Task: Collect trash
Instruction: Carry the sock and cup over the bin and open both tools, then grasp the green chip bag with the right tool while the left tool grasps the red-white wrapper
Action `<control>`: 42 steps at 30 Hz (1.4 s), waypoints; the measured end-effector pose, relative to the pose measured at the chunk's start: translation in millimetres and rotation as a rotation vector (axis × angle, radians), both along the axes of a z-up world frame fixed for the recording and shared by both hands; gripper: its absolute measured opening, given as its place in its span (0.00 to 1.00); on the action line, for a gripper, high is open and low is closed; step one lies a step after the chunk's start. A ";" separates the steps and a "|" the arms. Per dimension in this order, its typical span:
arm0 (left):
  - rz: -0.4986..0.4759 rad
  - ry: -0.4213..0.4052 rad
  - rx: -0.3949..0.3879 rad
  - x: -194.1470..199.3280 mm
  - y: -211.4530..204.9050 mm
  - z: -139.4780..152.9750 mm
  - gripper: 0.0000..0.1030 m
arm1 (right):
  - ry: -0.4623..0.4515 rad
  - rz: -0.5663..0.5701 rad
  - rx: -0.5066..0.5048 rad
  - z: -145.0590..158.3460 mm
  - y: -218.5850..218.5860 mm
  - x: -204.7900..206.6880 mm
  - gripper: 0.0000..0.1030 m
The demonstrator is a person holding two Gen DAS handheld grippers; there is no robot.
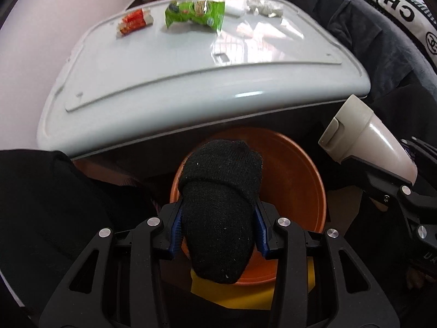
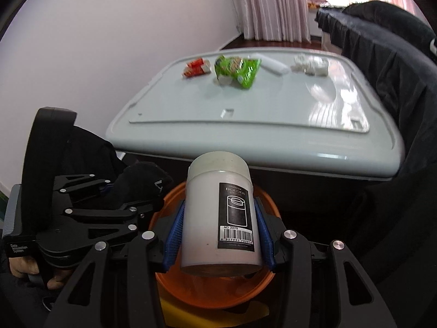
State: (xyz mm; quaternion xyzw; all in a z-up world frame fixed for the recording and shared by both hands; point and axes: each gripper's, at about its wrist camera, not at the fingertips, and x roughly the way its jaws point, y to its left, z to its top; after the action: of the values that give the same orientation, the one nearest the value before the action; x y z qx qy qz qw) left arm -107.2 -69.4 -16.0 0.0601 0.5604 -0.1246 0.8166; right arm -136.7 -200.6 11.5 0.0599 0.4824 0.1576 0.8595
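Left tongs (image 1: 218, 229) clamp black sock (image 1: 221, 207) above orange bin (image 1: 306, 180). Right tongs (image 2: 220, 232) clamp white canister (image 2: 218, 216) over same bin (image 2: 169, 199). On counter (image 2: 245, 104) beyond: red wrapper (image 2: 196, 67), green wrapper (image 2: 237, 69), white packet (image 2: 273, 65), crumpled tissue (image 2: 310, 65).
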 end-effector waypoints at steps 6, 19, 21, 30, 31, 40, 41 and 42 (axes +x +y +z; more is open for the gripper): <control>0.017 0.036 -0.002 4.0 0.6 -9.0 0.39 | 0.037 -0.009 0.010 -9.6 -2.1 2.8 0.46; 0.048 0.033 0.036 3.9 5.3 -6.7 0.75 | 0.007 -0.032 0.004 -2.4 -7.1 -2.1 0.71; 0.055 0.031 0.030 4.0 7.5 -5.5 0.75 | -0.002 -0.048 0.011 -0.3 -10.0 -2.5 0.71; 0.072 0.055 0.013 7.6 12.1 -7.6 0.75 | 0.019 -0.087 0.033 -3.2 -19.6 -0.6 0.71; 0.075 0.058 0.011 8.1 13.1 -8.0 0.75 | 0.021 -0.087 0.033 -3.5 -19.5 -0.2 0.71; 0.102 0.049 -0.054 16.3 27.2 -2.0 0.75 | 0.057 -0.098 0.077 -6.4 -29.1 13.0 0.72; 0.107 0.044 -0.066 19.1 29.4 0.1 0.75 | 0.057 -0.094 0.078 -5.6 -30.1 17.1 0.72; 0.119 0.030 -0.076 23.3 32.4 3.5 0.75 | 0.054 -0.085 0.073 -4.1 -30.1 23.4 0.72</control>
State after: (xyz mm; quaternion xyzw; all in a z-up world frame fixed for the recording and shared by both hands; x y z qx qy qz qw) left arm -83.9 -37.0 -12.5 -0.0061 0.5702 -0.0980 0.8156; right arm -113.3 -230.7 7.4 0.1158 0.4964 0.1370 0.8493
